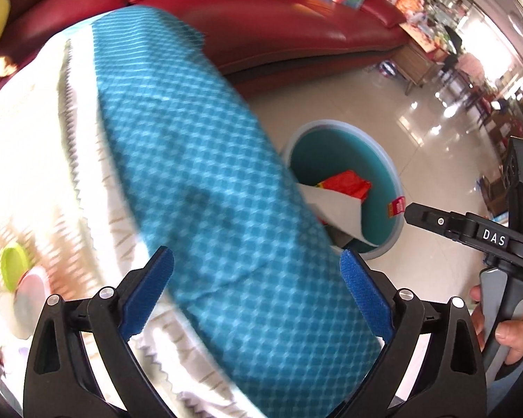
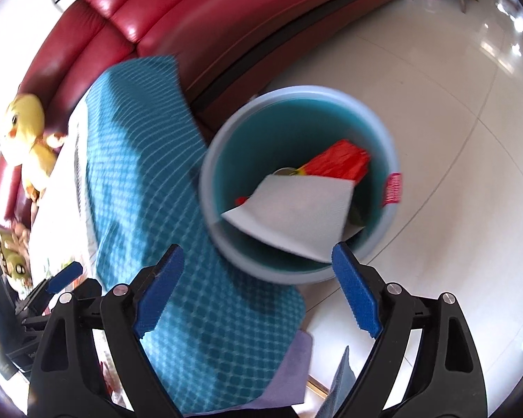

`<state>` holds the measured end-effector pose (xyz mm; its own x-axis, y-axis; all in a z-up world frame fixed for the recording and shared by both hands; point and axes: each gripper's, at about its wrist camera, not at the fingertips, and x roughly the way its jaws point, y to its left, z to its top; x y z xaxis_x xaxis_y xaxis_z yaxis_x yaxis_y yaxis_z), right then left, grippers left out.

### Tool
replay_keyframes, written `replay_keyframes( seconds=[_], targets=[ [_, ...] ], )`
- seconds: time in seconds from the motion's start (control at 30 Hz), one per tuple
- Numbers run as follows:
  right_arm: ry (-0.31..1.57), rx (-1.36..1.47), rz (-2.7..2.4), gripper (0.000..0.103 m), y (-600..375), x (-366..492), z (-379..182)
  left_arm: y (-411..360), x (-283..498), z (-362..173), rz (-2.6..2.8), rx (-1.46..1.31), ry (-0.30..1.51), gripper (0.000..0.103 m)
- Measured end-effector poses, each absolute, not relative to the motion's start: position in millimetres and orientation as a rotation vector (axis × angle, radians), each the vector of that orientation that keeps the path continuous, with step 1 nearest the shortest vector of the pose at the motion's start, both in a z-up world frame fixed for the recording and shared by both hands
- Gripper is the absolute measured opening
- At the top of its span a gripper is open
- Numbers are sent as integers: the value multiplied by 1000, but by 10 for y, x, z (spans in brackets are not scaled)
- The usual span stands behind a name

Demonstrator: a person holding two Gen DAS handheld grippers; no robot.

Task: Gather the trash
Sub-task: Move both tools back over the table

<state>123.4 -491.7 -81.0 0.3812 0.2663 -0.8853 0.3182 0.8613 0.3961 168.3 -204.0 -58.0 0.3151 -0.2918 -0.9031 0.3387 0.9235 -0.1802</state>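
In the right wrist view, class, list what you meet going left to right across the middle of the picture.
Yellow plush toy → blue checked cloth → bin holding white paper → red label on the bin's rim → tiled floor.

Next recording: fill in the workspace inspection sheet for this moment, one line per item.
Surface: table under a white cloth with a teal checked runner hanging over its edge.
Job's things: round teal bin on the floor beside the table, holding a white paper sheet and a red wrapper.
Clutter: green lid on the table, blurred; yellow plush toy on the sofa.
Grippers: left gripper open, nothing between the pads; right gripper open, empty, above the bin's edge.
Cables: nothing seen.
Surroundings: red leather sofa, glossy tiled floor, packed shelves far off.
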Motion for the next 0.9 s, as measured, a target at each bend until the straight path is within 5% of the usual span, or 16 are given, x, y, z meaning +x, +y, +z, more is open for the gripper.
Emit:
replay_keyframes(
  seconds=[0.9],
  targets=[
    [1251, -103, 447, 83, -1807, 1376, -374, 1232, 787, -229, 65, -178, 1036, 97]
  ],
)
